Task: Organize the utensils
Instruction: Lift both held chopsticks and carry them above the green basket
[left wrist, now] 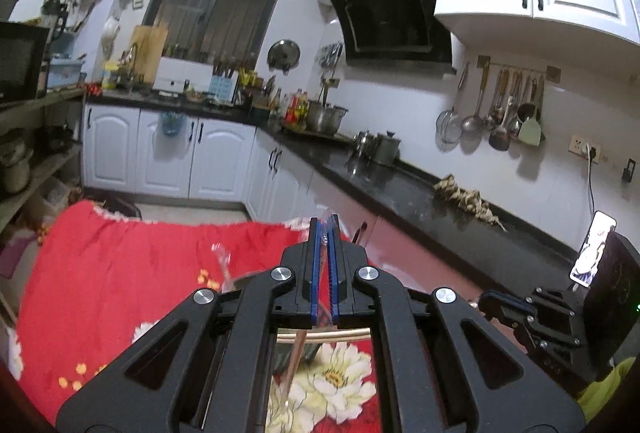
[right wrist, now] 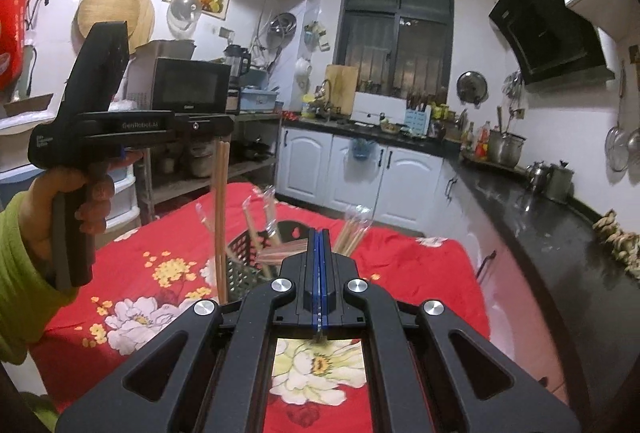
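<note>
The right gripper (right wrist: 318, 233) is pressed fully together; a thin sliver seems pinched between its pads, too blurred to name. Just beyond its tips stands the dark slotted basket (right wrist: 240, 261) on the red floral cloth (right wrist: 132, 273), bristling with chopsticks. The left gripper (right wrist: 222, 127), clamped on a pair of chopsticks (right wrist: 221, 217), holds them vertical above the basket's left edge.

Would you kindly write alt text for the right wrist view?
The left claw, held in a hand, grips a pair of chopsticks hanging down over a dark basket of utensils on a red floral cloth. The right claw is shut, kitchen cabinets behind.
</note>
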